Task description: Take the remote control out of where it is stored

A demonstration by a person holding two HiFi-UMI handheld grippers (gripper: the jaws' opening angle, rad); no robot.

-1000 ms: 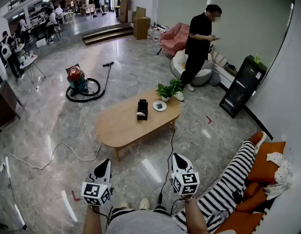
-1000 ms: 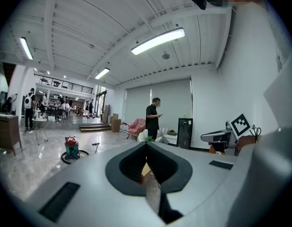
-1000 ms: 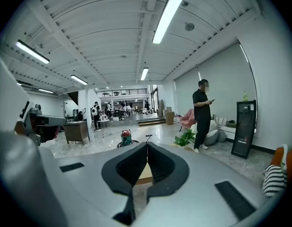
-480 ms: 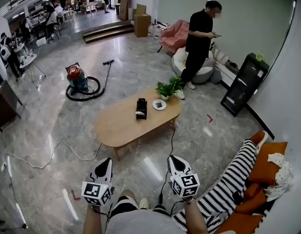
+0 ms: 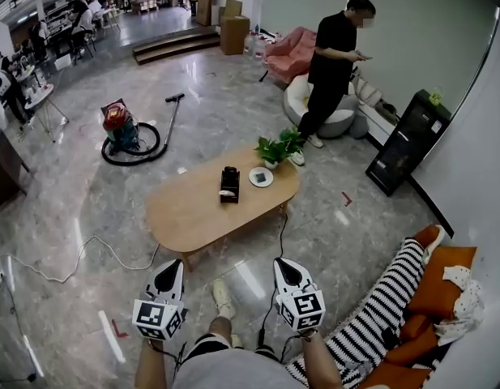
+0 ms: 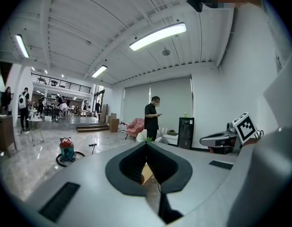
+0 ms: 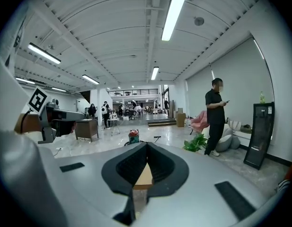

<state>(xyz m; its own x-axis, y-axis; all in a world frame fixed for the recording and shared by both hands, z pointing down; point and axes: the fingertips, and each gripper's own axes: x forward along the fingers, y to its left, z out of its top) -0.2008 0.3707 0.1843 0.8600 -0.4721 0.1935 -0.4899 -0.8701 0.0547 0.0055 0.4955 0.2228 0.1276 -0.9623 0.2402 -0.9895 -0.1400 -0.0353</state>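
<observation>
A black holder (image 5: 229, 184) stands on the oval wooden coffee table (image 5: 193, 213), well ahead of me; whether the remote control is in it I cannot tell at this distance. My left gripper (image 5: 170, 267) and right gripper (image 5: 282, 264) are held low in front of my body, side by side, both short of the table. Each has its jaws shut with nothing between them, as the left gripper (image 6: 146, 143) and the right gripper (image 7: 146, 144) show in their own views.
A white dish (image 5: 261, 177) and a potted plant (image 5: 278, 147) sit at the table's far end. A cable (image 5: 275, 250) runs across the floor below the table. A striped blanket (image 5: 379, 306) and orange cushions lie at my right. A vacuum cleaner (image 5: 120, 128) and a standing person (image 5: 331, 63) are beyond.
I have walked forward: the table and floor have slid down and left in the head view. Both grippers have come along and stay shut. One foot now shows between them.
</observation>
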